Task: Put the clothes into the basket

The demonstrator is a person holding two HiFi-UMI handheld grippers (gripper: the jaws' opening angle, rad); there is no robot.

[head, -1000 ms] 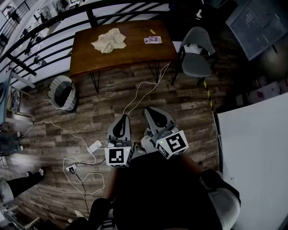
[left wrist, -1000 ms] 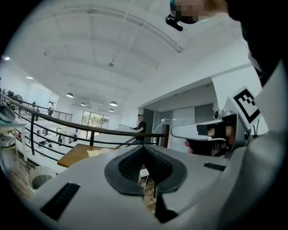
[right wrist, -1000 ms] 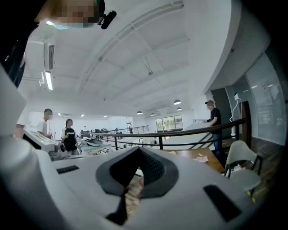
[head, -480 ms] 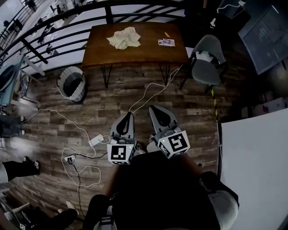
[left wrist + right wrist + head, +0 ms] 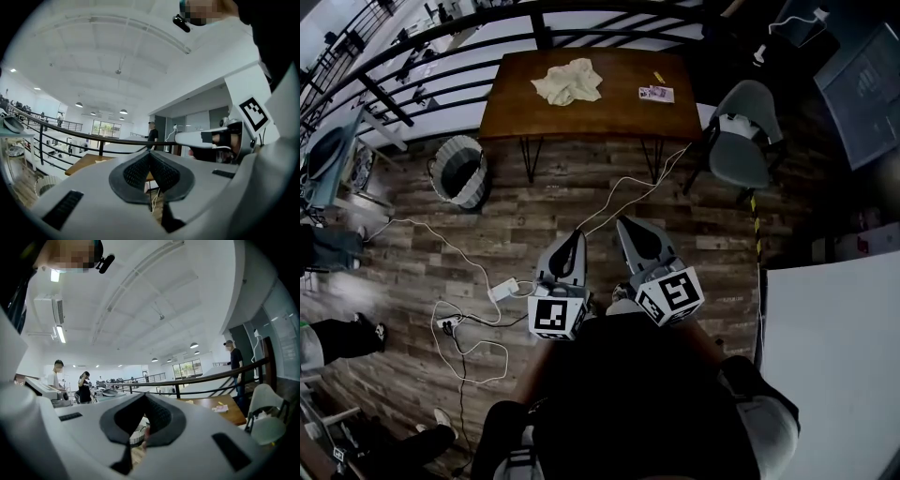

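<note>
A crumpled cream cloth (image 5: 568,82) lies on the brown wooden table (image 5: 609,117) at the far end of the room. The grey woven basket (image 5: 459,171) stands on the floor off the table's left end. My left gripper (image 5: 573,236) and right gripper (image 5: 624,225) are held side by side close to my body, well short of the table, pointing toward it. Both are shut with nothing between the pads. From the left gripper (image 5: 150,154) I see the table (image 5: 84,164) ahead; from the right gripper (image 5: 144,397) the table (image 5: 232,416) lies to the right.
White cables and a power strip (image 5: 502,291) trail over the wood floor between me and the table. A grey chair (image 5: 741,141) stands at the table's right end and a white surface (image 5: 830,356) at my right. Small cards (image 5: 656,94) lie on the table. A black railing (image 5: 441,37) runs behind; people stand around.
In the head view the table, cloth and basket have drifted rightward and slightly down. Both grippers stay shut, side by side, in almost the same place.
</note>
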